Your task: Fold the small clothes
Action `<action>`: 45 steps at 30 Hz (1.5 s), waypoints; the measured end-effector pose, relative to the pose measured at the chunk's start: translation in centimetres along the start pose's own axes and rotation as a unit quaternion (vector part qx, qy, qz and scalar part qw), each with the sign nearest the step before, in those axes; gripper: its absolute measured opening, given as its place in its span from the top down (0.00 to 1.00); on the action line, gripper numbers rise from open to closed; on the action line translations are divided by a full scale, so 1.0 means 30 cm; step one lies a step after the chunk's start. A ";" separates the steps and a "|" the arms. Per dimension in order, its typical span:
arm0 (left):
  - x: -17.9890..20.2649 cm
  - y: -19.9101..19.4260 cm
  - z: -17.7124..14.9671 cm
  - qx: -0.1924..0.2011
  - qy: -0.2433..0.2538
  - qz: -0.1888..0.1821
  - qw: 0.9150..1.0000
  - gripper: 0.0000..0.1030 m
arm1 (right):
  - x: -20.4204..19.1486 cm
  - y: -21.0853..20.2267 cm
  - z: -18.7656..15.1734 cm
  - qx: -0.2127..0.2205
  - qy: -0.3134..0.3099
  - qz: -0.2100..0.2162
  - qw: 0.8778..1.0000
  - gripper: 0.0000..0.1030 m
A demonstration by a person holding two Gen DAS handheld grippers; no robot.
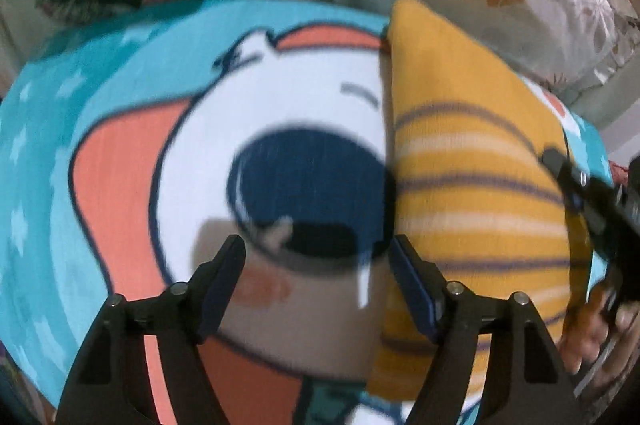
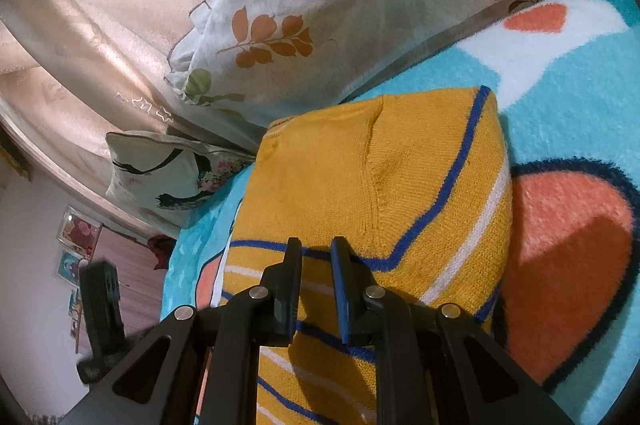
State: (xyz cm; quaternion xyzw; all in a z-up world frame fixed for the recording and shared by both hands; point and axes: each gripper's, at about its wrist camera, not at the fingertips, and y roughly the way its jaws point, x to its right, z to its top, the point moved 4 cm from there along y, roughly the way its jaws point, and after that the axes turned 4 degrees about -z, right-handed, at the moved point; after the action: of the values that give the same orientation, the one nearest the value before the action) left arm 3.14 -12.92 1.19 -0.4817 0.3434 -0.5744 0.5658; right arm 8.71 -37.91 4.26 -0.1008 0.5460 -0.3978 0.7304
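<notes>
between the right gripper's (image 2: 316, 245) near-closed jaws lies the sweater (image 2: 360, 177).

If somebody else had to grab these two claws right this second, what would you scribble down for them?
Left claw: open, empty, pointing down over the cartoon blanket, beside the left edge of the yellow striped sweater.
Right claw: nearly shut, low over the sweater; whether it pinches the knit I cannot tell.
Sweater: lying on the blanket, already looking folded into a narrow shape, pillows behind it.
Done: looks like at least one fold.
Left: probably the final fold and smoothing it flat.
</notes>
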 end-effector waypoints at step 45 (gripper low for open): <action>0.055 -0.031 0.034 -0.038 0.023 -0.187 0.981 0.23 | 0.121 -0.261 -0.062 0.008 0.128 -0.094 0.987 0.37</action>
State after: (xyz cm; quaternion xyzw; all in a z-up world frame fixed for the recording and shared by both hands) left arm 3.98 -14.26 2.64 -0.5456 0.2820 -0.6671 0.4216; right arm 3.70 -45.09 5.50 -0.0938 0.6199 -0.4788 0.6146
